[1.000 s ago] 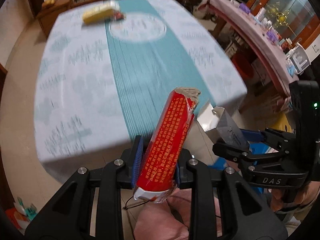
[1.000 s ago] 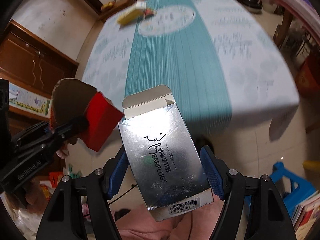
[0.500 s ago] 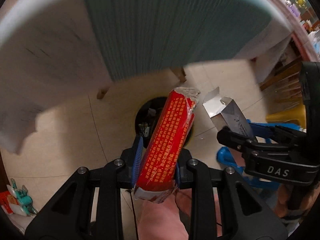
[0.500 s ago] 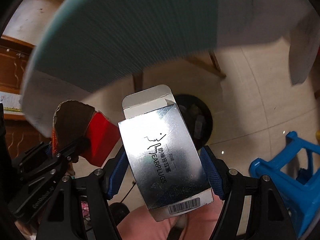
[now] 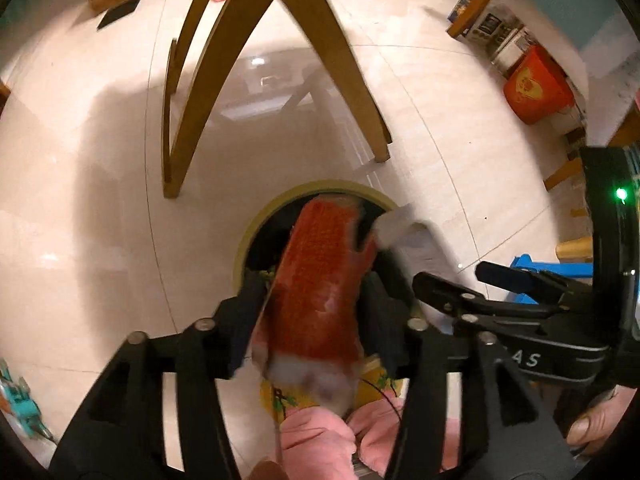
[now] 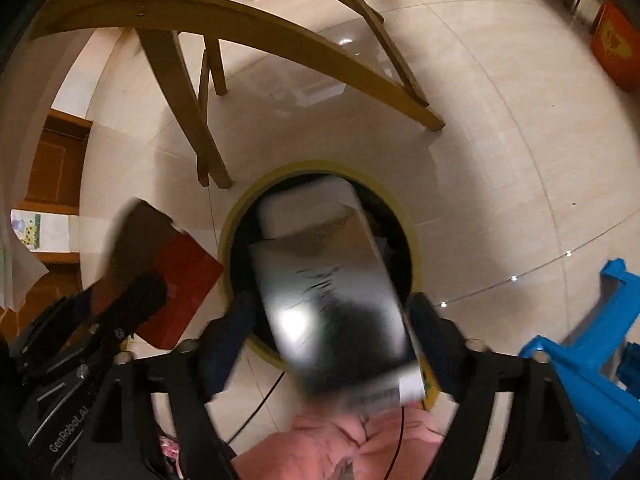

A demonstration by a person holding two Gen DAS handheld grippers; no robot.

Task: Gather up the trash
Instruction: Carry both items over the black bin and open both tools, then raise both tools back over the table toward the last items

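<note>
Over a tiled floor, the left gripper (image 5: 316, 312) is clamping a red wrapper (image 5: 320, 280) while the right gripper (image 6: 336, 320) is gripping a silver box (image 6: 332, 292); both are hanging above the yellow-rimmed bin (image 6: 414, 232), wooden table legs (image 6: 188, 120) at 12 o'clock.

Your left gripper (image 5: 316, 312) is matt black plastic with metal screws, and the red wrapper (image 5: 320, 280) in it looks like thin glossy film with a torn whitish end. In the right wrist view, the box (image 6: 332, 300) in your right gripper (image 6: 332, 320) is shiny, mirror-like silver card. The floor (image 6: 500, 160) is smooth glossy tile that reflects the lights. The table legs (image 6: 180, 92) at the upper left are plain wood, and the stool (image 6: 592, 360) at the lower right is smooth blue plastic.
</note>
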